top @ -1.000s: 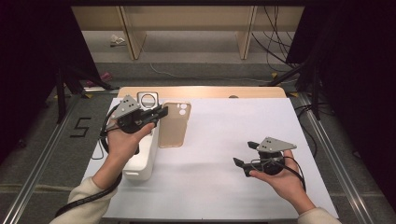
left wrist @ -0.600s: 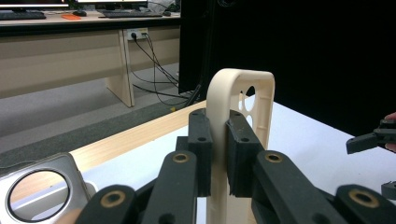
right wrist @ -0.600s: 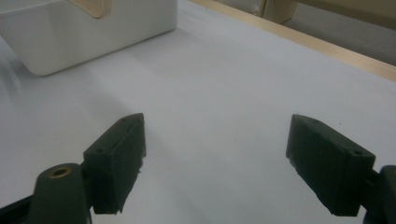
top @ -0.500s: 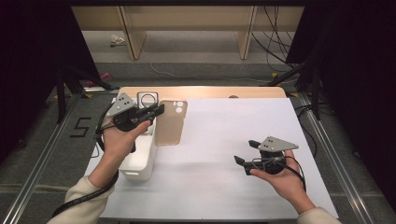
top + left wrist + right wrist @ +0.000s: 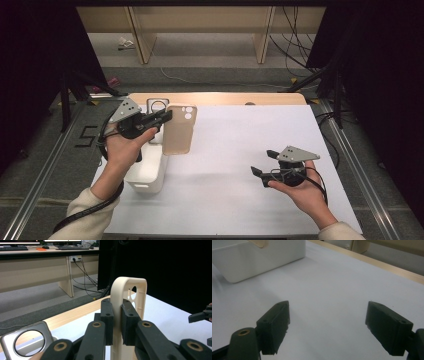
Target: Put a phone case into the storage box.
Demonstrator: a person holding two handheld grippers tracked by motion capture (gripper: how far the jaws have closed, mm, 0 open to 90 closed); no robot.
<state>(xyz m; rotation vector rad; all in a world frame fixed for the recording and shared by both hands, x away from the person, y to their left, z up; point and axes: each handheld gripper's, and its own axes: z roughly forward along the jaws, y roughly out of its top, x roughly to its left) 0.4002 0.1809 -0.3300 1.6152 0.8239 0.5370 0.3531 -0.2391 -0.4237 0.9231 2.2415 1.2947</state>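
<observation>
Where clamped, phone case point(image 5: 128, 315) edge hidden

The phone case point(image 5: 179, 129) hangs over the counter point(image 5: 240, 200) near its far left corner, pinched in the left hand-held gripper point(image 5: 165, 118). Below and left of it, a bin point(image 5: 148, 175) sits along the left edge. The right hand-held gripper point(image 5: 264, 164) hovers near the near right corner, well apart.
</observation>
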